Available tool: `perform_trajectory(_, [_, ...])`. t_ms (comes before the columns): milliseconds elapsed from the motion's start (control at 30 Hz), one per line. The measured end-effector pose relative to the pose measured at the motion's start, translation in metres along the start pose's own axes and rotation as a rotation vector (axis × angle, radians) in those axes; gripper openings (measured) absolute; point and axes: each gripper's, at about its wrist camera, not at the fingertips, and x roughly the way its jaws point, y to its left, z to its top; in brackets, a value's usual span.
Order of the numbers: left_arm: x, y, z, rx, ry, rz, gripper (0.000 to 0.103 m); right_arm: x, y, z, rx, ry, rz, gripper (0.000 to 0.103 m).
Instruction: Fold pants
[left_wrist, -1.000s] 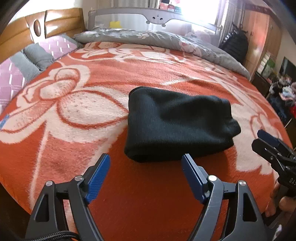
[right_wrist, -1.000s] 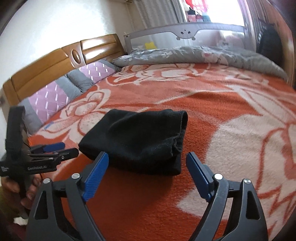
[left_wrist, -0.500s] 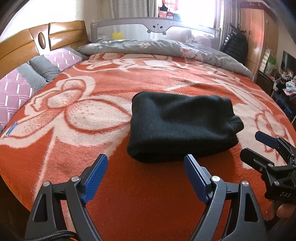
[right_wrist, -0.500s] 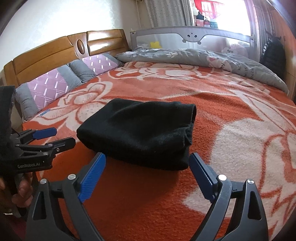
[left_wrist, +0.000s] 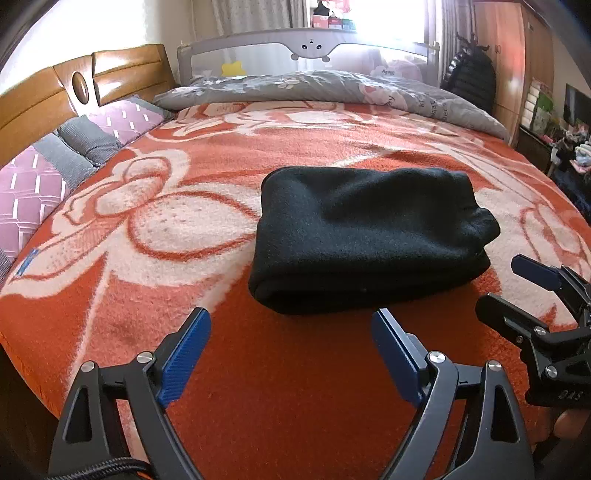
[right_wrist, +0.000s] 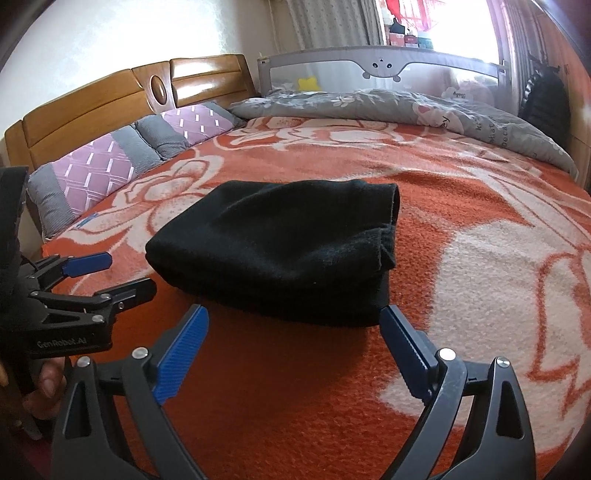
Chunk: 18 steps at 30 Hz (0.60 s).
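The black pants (left_wrist: 365, 236) lie folded into a thick rectangular bundle on the orange flowered blanket (left_wrist: 184, 229); they also show in the right wrist view (right_wrist: 280, 247). My left gripper (left_wrist: 291, 332) is open and empty, just short of the bundle's near edge. My right gripper (right_wrist: 295, 325) is open and empty, also just short of the bundle, its right finger close to the bundle's near right corner. The right gripper shows at the right edge of the left wrist view (left_wrist: 517, 291), and the left gripper at the left edge of the right wrist view (right_wrist: 118, 273).
A wooden headboard (left_wrist: 55, 96) and purple-grey pillows (left_wrist: 44, 173) line the left side. A grey quilt (left_wrist: 332, 88) lies along the far edge before a bed rail (left_wrist: 306, 48). A wardrobe (left_wrist: 513, 55) and cluttered shelves stand at the right.
Both grippers have drawn back and tilted up a little from the folded pants, so more of the room shows. The pants have not moved.
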Motion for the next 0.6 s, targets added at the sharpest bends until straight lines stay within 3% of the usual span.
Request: perform_trajectory(600, [0.005, 0.005, 0.002, -0.019, -0.012, 0.008, 0.091, 0.005, 0.013, -0.003, -0.065, -0.067, -0.001, 0.094])
